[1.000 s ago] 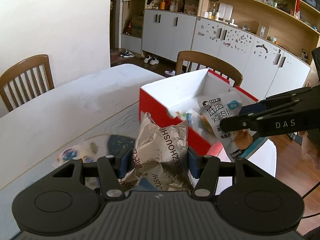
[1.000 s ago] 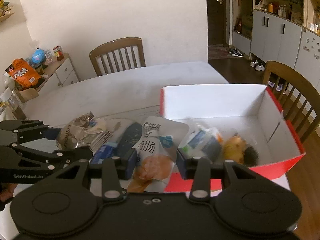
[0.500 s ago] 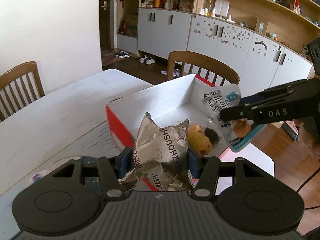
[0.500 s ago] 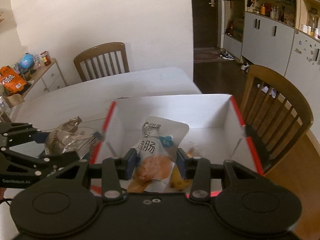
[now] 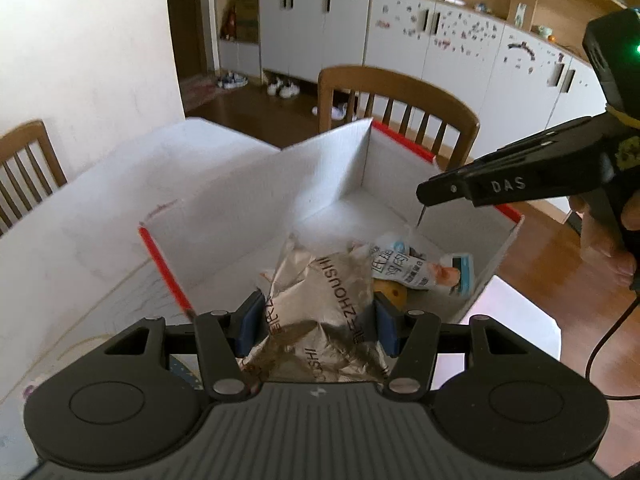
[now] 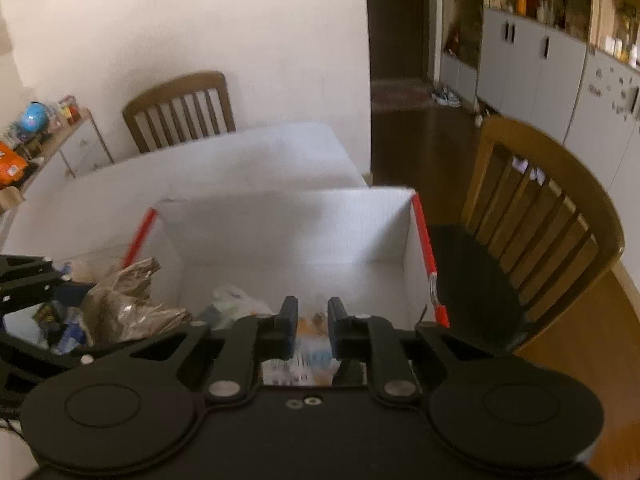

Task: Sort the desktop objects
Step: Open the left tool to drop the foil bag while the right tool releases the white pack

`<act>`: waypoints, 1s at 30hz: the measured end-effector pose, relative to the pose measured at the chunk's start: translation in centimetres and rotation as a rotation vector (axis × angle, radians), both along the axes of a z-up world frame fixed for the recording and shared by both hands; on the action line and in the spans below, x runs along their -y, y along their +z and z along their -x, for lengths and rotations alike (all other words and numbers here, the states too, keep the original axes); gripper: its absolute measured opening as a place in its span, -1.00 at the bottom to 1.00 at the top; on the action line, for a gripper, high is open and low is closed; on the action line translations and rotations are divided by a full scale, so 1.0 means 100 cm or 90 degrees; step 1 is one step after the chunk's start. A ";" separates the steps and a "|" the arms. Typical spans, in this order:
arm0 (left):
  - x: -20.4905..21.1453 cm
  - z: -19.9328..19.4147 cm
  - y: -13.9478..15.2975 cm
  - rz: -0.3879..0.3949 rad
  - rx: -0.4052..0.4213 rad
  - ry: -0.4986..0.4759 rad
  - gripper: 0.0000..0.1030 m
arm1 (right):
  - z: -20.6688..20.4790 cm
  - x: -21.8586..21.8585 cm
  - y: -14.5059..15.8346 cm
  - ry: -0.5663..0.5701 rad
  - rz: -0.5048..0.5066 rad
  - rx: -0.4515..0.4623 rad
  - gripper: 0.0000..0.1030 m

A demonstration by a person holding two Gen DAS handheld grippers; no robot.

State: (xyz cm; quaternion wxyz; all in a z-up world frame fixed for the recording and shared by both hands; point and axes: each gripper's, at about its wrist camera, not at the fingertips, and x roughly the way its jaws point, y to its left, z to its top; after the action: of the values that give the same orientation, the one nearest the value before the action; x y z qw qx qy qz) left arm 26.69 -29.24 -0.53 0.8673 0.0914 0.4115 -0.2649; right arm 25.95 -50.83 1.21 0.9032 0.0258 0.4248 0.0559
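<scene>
— What is in front of you?
— A big white box (image 5: 336, 184) with red edges sits on the table (image 5: 80, 216).
— What do you hold?
— My left gripper (image 5: 316, 320) squeezes a crinkly silver bag (image 5: 320, 300) over the box. My right gripper (image 6: 313, 322) holds nothing, fingers apart. The white snack pouch (image 5: 412, 270) lies inside the box.

White table (image 5: 120, 200) carries 1 open cardboard box (image 5: 320, 184), white inside with red edges, set at the table's end near a wooden chair (image 5: 400, 96). Some small items lie on the table left of the box (image 6: 64, 332), too blurred to identify.
</scene>
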 end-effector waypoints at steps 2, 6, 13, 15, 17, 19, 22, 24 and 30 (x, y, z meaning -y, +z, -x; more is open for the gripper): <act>0.005 -0.004 -0.004 -0.007 -0.007 0.002 0.09 | -0.006 0.004 -0.005 -0.004 -0.004 -0.009 -0.87; 0.014 -0.018 -0.009 -0.021 -0.011 -0.005 0.09 | -0.013 0.006 -0.014 0.010 -0.001 -0.024 -0.82; 0.024 -0.034 -0.022 -0.045 -0.035 -0.009 0.09 | -0.020 0.008 -0.027 0.023 -0.010 -0.050 -0.72; 0.026 -0.035 -0.024 -0.047 -0.044 -0.013 0.09 | -0.021 0.009 -0.030 0.028 -0.014 -0.058 -0.69; 0.027 -0.036 -0.027 -0.051 -0.052 -0.013 0.09 | -0.022 0.010 -0.032 0.030 -0.015 -0.064 -0.66; 0.027 -0.037 -0.029 -0.053 -0.056 -0.012 0.09 | -0.022 0.010 -0.033 0.032 -0.017 -0.067 -0.62; 0.025 -0.034 -0.028 -0.050 -0.055 -0.009 0.09 | -0.020 0.012 -0.031 0.036 -0.023 -0.067 -0.58; 0.024 -0.033 -0.025 -0.047 -0.054 -0.006 0.09 | -0.018 0.013 -0.030 0.039 -0.028 -0.066 -0.54; 0.017 -0.022 -0.010 -0.030 -0.029 0.004 0.09 | -0.011 0.010 -0.028 0.047 -0.030 -0.069 -0.40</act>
State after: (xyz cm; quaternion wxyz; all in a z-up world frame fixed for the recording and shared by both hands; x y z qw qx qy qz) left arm 28.88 -30.96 -1.56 0.8562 0.1047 0.4373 -0.2546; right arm 27.01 -51.82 -1.55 0.8755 0.0344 0.4720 0.0979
